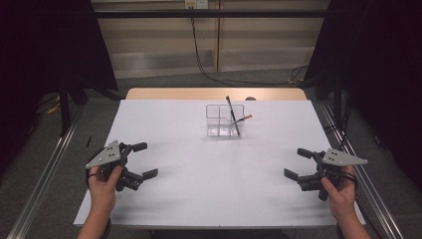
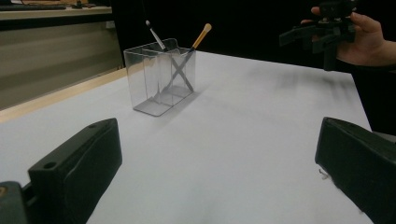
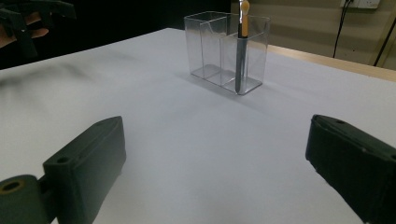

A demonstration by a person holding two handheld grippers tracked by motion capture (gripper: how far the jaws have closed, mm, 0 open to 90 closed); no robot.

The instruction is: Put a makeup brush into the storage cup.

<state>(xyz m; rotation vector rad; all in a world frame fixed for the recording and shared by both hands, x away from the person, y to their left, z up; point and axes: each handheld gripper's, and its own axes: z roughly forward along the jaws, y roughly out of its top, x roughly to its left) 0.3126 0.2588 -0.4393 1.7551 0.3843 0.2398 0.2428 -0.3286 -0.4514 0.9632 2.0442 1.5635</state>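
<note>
From the high view, you hold the left gripper (image 1: 142, 160) over the near left part of the tabletop (image 1: 214, 169), which is a smooth white sheet with a strip of pale wood showing along its far edge. Its two black jaws stand wide apart with nothing between them, and a grey three-cornered plate caps it. Your right gripper (image 1: 297, 164) hangs over the near right edge in the same way, jaws spread and empty. A clear plastic organizer (image 1: 225, 120), boxy and split by inner walls, stands near the middle of the far edge, well apart from both grippers. Two thin brushes lean in its right-hand compartment and cross each other: a dark-tipped brush (image 1: 232, 115) tilting away, and an orange-tipped brush (image 1: 242, 119) tilting toward the right edge.

In the left gripper view, your own blocky, matte black jaws rise wide open at the bottom corners over bare white surface. The organizer (image 2: 160, 77) sits ahead, its walls glossy and see-through, with the crossed brush handles forming an X inside. The orange-tipped brush (image 2: 201, 36) ends in a soft rounded tuft. Your right gripper (image 2: 299, 35) shows far off, held in your hand.

In the right gripper view, the jaws again stand far apart and empty. The organizer (image 3: 227, 49) stands beyond them, and the orange-tipped brush (image 3: 243, 18) rises upright from its nearest compartment.
</note>
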